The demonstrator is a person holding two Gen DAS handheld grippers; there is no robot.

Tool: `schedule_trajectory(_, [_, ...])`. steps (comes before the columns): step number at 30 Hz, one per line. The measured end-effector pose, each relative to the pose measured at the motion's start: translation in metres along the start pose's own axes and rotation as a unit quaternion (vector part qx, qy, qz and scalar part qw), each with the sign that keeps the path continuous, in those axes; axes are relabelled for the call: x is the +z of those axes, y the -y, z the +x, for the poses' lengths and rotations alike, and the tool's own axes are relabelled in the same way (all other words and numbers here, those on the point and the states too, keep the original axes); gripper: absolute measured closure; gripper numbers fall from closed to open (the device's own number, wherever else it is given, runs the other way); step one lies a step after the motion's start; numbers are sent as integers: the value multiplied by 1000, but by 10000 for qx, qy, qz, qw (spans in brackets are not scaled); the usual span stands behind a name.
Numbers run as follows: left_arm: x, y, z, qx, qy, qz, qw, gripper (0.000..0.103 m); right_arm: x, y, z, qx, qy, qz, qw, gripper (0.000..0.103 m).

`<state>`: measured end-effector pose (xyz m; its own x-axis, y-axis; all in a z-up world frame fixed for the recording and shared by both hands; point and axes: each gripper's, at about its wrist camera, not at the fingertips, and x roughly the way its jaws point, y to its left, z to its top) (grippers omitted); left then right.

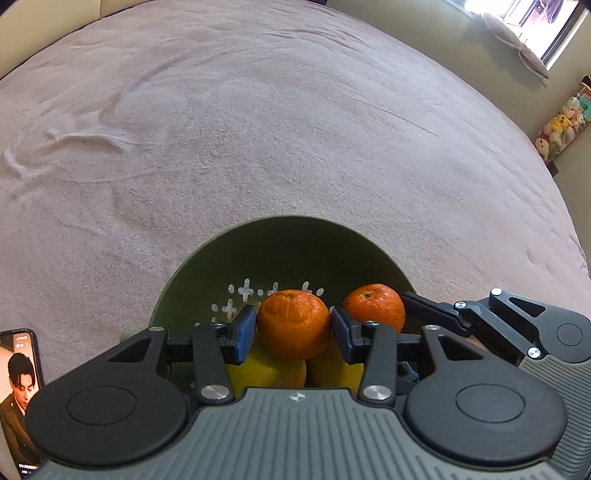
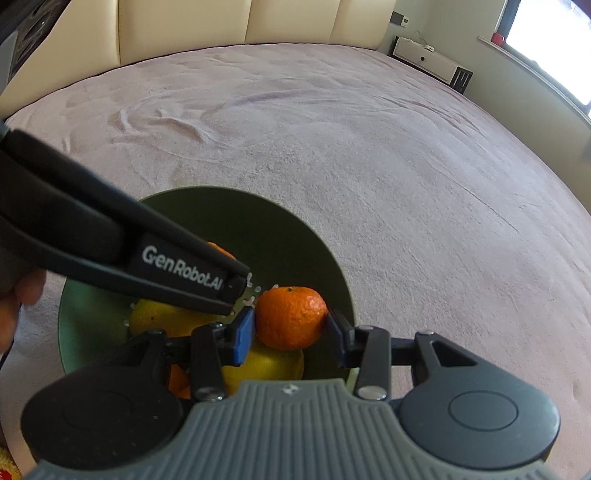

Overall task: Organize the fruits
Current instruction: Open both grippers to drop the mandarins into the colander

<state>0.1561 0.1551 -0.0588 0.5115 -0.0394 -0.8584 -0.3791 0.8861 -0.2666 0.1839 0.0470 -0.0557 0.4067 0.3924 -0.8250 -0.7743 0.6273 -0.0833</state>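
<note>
A dark green bowl (image 1: 280, 240) with white cross marks sits on the pink bed cover and also shows in the right wrist view (image 2: 258, 221). My left gripper (image 1: 293, 326) is shut on an orange tangerine (image 1: 293, 323) above two yellow fruits (image 1: 266, 369). A second tangerine (image 1: 375, 306) lies to its right, held by the right gripper (image 1: 436, 314). In the right wrist view my right gripper (image 2: 290, 326) is shut on that tangerine (image 2: 290, 317) over yellow fruits (image 2: 155, 317) in the bowl. The left gripper's arm (image 2: 110, 243) crosses from the left.
A phone (image 1: 18, 387) with a lit screen lies at the left on the wrinkled pink cover (image 1: 295, 129). A cream headboard (image 2: 240, 26) stands behind the bed. Plush toys (image 1: 565, 122) and a window are at the right.
</note>
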Motion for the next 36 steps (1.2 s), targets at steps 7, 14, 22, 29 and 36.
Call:
schedule_trajectory(7, [0, 3, 4, 18, 74, 2, 10000, 52, -1, 6, 1, 75, -15, 62, 10000, 63])
schedule_trajectory(14, [1, 0, 5, -93, -31, -175, 9998, 45, -3, 11, -1, 45, -48, 88, 9999, 63])
schedule_trajectory(22, [0, 5, 0, -32, -13, -121, 9999, 36, -6, 10, -9, 34, -63, 102, 9999, 62])
schedule_trajectory(29, [-3, 21, -15, 8, 183, 199, 9996, 30, -13, 9, -35, -95, 111, 22, 9999, 50])
schedule_trajectory(36, [-7, 37, -33, 8, 453, 550, 9975, 30, -29, 16, -71, -302, 342, 215, 9987, 39])
